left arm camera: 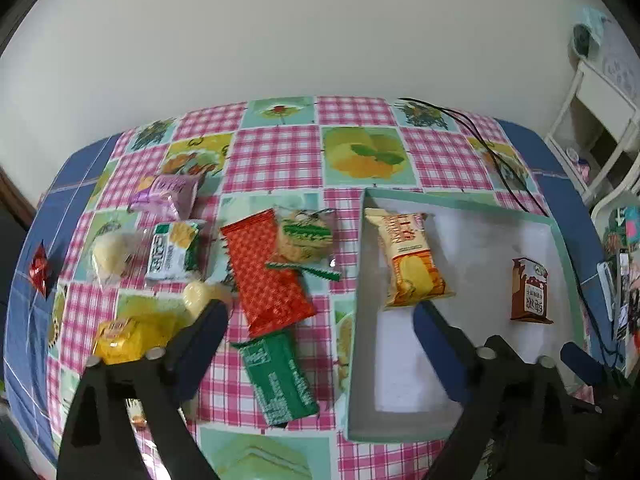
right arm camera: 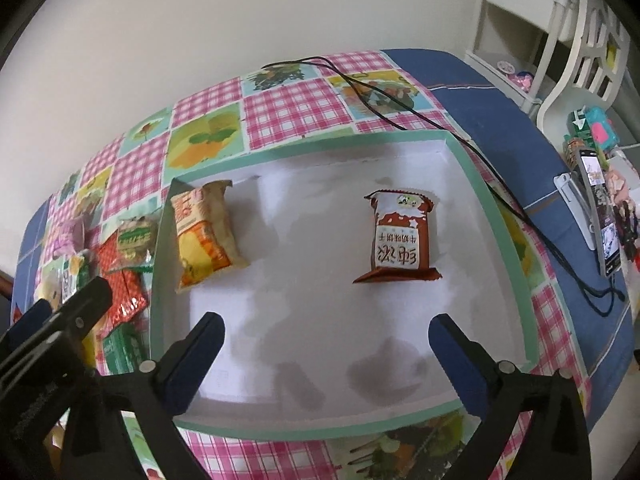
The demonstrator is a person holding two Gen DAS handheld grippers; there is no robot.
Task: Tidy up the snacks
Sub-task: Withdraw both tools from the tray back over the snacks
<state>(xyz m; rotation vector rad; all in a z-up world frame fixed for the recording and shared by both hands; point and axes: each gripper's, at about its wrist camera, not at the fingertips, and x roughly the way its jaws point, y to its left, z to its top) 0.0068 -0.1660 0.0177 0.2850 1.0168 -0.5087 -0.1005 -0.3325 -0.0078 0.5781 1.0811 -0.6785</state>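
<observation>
Snacks, boxed: two packets are lying inside the shallow white box with the green rim. The yellow-orange packet is sitting close to the box's left wall; the brown-and-white packet is sitting well apart from it toward the right, both flat on the box floor.

Snacks, unsorted: the rest are waiting on the worktop just left of the box. These are a red packet, a round biscuit in clear wrap overlapping its upper corner, a green packet touching its lower end, a green-and-white packet, a pale bun in clear wrap, a purple packet, a yellow packet, and a small red sweet near the worktop's left edge.

Left hand-held gripper: released, jaws standing wide, nothing between them; it is hovering over the box's left wall.

Right hand-held gripper: released, jaws wide and empty, hovering over the box floor.

Hazards:
- The red, green and biscuit packets are overlapping, so a grasp on one is likely dragging a neighbour along.
- Slick film wrappers are liable to slip from the pads; the bun is risking being crushed.
- The left gripper's right finger is hanging close to the box wall and could nudge the light box.
- A black cable is trailing past the far right corner and could snag.
</observation>
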